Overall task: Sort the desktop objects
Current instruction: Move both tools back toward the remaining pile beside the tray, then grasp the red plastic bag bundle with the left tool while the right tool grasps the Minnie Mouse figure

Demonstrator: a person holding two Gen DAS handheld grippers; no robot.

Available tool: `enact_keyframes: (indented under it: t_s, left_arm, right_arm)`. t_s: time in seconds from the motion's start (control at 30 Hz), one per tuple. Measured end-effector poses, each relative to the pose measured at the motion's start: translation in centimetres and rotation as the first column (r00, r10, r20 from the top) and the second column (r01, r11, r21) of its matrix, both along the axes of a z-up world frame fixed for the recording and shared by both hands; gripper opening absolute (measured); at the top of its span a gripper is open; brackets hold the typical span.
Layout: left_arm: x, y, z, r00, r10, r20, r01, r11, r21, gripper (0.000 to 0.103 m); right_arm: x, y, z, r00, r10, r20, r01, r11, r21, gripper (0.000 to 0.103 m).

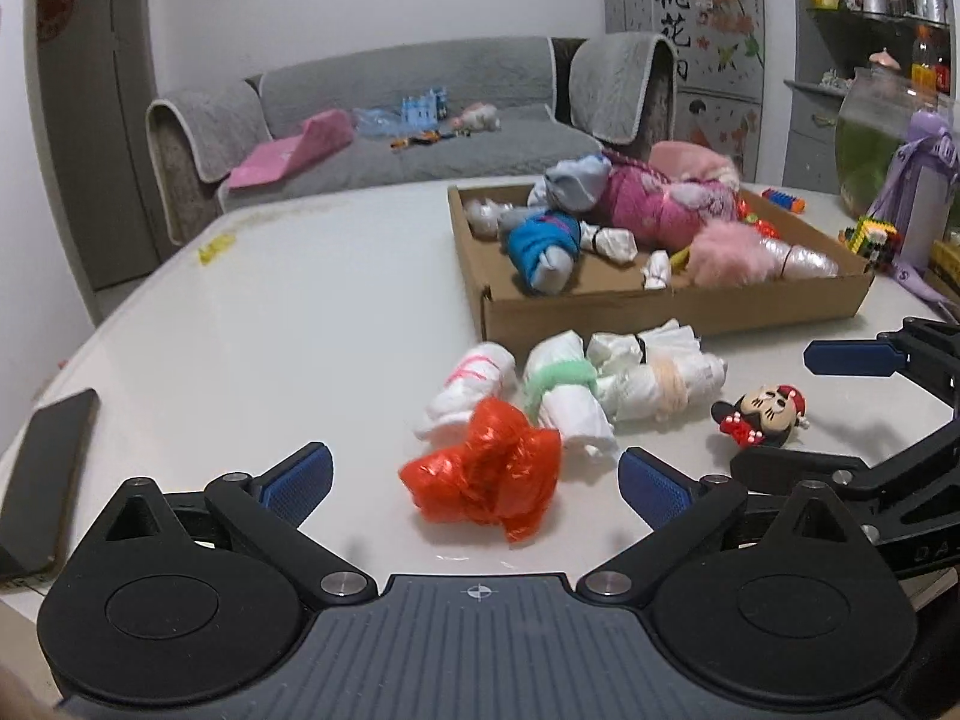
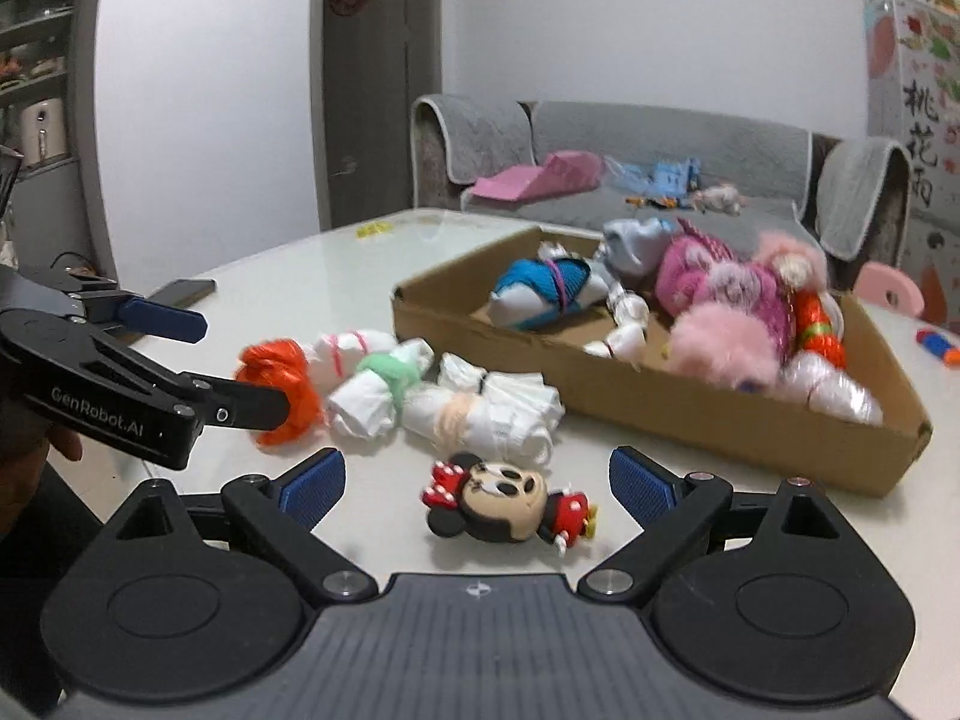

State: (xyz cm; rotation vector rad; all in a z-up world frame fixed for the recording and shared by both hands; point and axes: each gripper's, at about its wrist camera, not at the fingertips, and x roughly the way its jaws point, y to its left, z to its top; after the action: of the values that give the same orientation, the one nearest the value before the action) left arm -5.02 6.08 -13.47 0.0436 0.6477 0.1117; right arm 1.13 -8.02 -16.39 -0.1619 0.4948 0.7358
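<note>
My left gripper (image 1: 474,483) is open, its blue pads either side of a crumpled orange plastic bag (image 1: 483,483) on the white table. My right gripper (image 2: 477,489) is open around a Minnie Mouse figure (image 2: 510,507) lying on the table; the figure also shows in the left wrist view (image 1: 762,414). Several white bundled bags (image 1: 600,381) tied with pink, green and peach bands lie just beyond. A cardboard tray (image 1: 678,306) behind them holds a blue bundle (image 1: 543,246), a pink doll (image 1: 654,204) and more bundles.
A black phone (image 1: 48,480) lies at the table's left edge. A fish bowl (image 1: 882,138), a purple bottle (image 1: 924,204) and small brick toys (image 1: 873,237) stand at the right. A grey sofa (image 1: 420,120) is behind the table.
</note>
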Motion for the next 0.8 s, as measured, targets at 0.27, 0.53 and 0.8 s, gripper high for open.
enact_keyframes:
  t_s: [0.27,0.53,0.8]
  left_arm:
    - [0.5,0.4,-1.8,0.999,0.018,-0.051,-0.021,0.999,-0.047,0.101]
    - [1.1,0.4,-2.4,0.998,0.021,-0.059,-0.026,0.997,-0.072,0.094]
    - [0.8,-0.4,-2.1,1.000,-0.014,-0.028,0.012,0.997,-0.073,0.062]
  right_arm:
    - [0.1,0.0,-1.1,0.999,-0.026,-0.039,0.025,1.000,-0.018,0.094]
    - [-0.1,0.1,-1.4,0.995,-0.046,-0.083,0.044,0.999,-0.031,0.075]
    - [-0.1,-0.4,-1.5,0.994,-0.030,-0.104,0.029,1.000,-0.011,0.065]
